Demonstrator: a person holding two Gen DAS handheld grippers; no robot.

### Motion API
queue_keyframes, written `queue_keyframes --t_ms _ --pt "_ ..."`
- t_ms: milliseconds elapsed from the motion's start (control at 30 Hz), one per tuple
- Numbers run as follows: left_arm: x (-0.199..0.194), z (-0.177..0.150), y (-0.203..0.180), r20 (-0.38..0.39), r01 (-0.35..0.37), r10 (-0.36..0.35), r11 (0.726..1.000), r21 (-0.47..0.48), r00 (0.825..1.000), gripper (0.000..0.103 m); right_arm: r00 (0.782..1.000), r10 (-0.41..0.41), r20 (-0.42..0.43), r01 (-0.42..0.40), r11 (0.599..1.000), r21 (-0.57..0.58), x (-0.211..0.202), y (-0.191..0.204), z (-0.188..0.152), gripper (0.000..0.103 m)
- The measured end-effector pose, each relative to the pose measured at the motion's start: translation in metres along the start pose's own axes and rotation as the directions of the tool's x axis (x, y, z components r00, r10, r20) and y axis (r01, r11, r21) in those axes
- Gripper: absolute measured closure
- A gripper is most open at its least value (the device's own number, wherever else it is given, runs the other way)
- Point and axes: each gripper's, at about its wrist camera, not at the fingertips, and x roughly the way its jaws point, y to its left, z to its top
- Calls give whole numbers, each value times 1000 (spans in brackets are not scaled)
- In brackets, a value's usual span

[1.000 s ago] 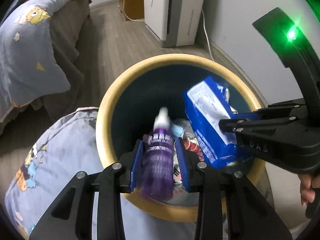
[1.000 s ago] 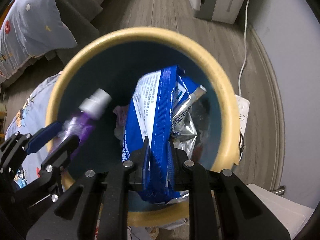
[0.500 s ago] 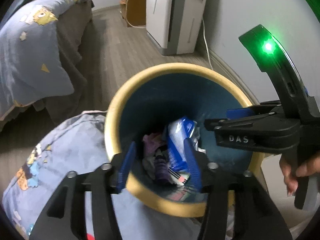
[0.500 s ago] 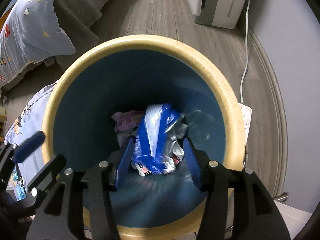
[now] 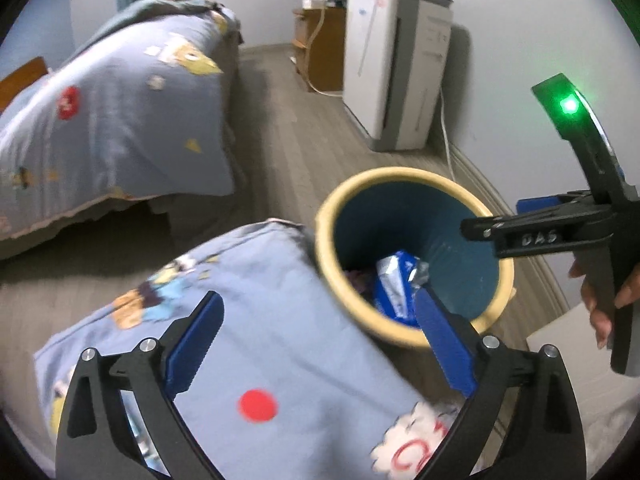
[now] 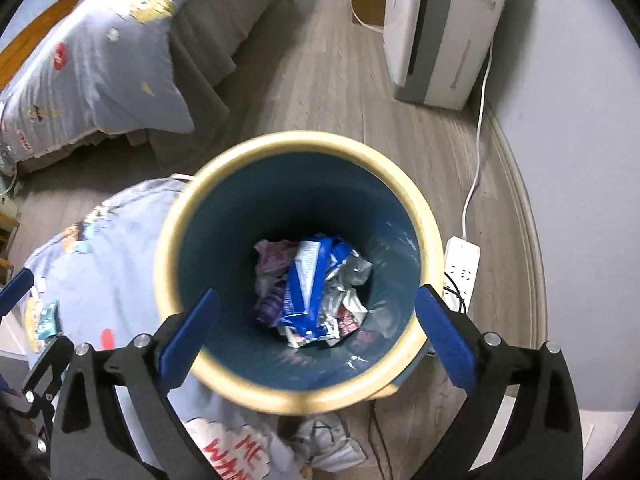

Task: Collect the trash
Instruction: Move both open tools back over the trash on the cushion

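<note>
At the far left a bed carries a blue-grey cartoon-print duvet that hangs down its side onto the grey wood floor. Nearer, a pillow in the same print lies on the floor, its right edge pressed against the trash bin.

The left gripper hangs above that pillow with its blue-padded fingers spread wide and nothing between them; its right finger overlaps the bin's near rim in the left wrist view. In the right wrist view, a small teal packet lies on the pillow at the far left edge.

The bin stands upright, cream-rimmed with a dark blue inside. The trash sits at its bottom: a blue and white snack bag on top, its silver lining crumpled to the right, a purple bottle just left of it and touching it, and a pale purple wrapper behind. More crumpled wrappers lie under these, too jumbled to tell apart.

The right gripper hovers over the bin mouth, released, its blue fingers wide apart on either side of the opening and holding nothing. A hand grips its handle at the right of the left wrist view.

Further right, a white power strip lies on the floor beside the bin, its cord running up toward a white appliance standing against the far wall.
</note>
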Motion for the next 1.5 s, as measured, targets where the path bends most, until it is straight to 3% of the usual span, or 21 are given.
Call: queue_keyframes --t_ms 200,400,700,867,1167,1500 --pt "-49 -17 38 23 -65 65 998 -13 998 7 996 17 86 -12 999 -50 -40 38 -10 6" --pt "-86 -43 74 13 -129 129 991 -21 992 6 993 30 116 -15 992 -123 -60 81 -21 6" --pt "-130 -89 126 -23 -197 196 971 -137 980 5 987 70 143 -36 974 -223 -78 144 -35 6" --pt "-144 -114 159 -26 -244 244 945 -216 969 5 990 75 122 -39 961 -273 -72 180 -43 6" --pt "-159 -152 209 -69 -313 307 903 -294 949 5 989 141 39 -120 934 -337 -53 254 -64 6" --pt "-131 -209 223 -203 -350 304 900 -260 931 5 984 169 -62 -180 920 -349 -30 312 -81 6"
